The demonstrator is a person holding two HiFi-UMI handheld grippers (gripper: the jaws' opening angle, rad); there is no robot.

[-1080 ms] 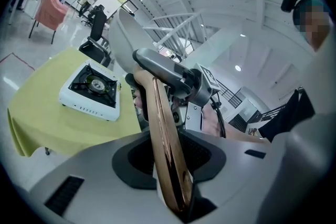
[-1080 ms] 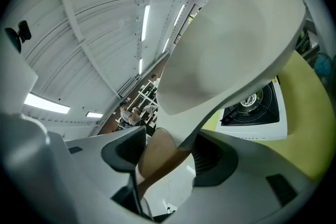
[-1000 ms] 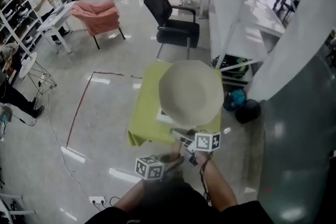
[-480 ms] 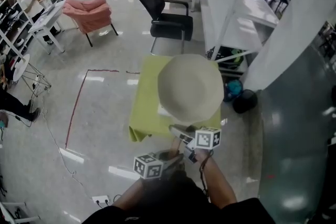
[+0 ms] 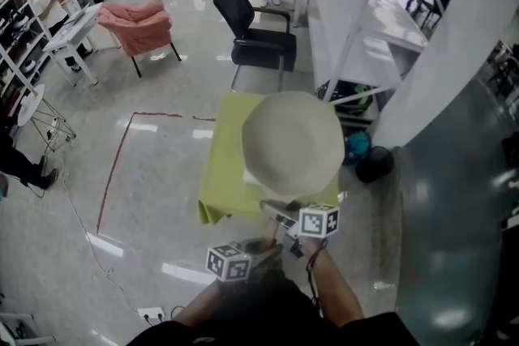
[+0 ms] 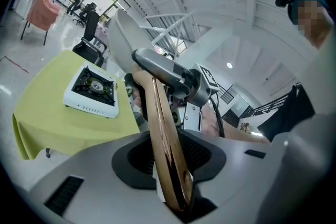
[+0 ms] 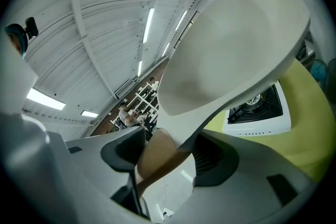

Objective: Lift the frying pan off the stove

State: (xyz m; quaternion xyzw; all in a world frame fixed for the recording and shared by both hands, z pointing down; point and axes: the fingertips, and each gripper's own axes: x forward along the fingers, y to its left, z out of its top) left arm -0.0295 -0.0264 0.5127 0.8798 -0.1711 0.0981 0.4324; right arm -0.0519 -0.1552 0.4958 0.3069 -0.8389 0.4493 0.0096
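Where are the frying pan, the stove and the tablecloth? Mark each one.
frying pan (image 5: 292, 140): head view, middle of its pale round face.
stove (image 6: 93, 86): left gripper view, black burner top.
tablecloth (image 5: 220, 170): head view, bare left part of the cloth.

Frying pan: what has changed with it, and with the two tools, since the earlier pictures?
Nothing clearly moved. The frying pan hangs in the air clear of the stove as before, and the left tool and the right tool are still shut on its handle. Only the head view's framing shifts a little.
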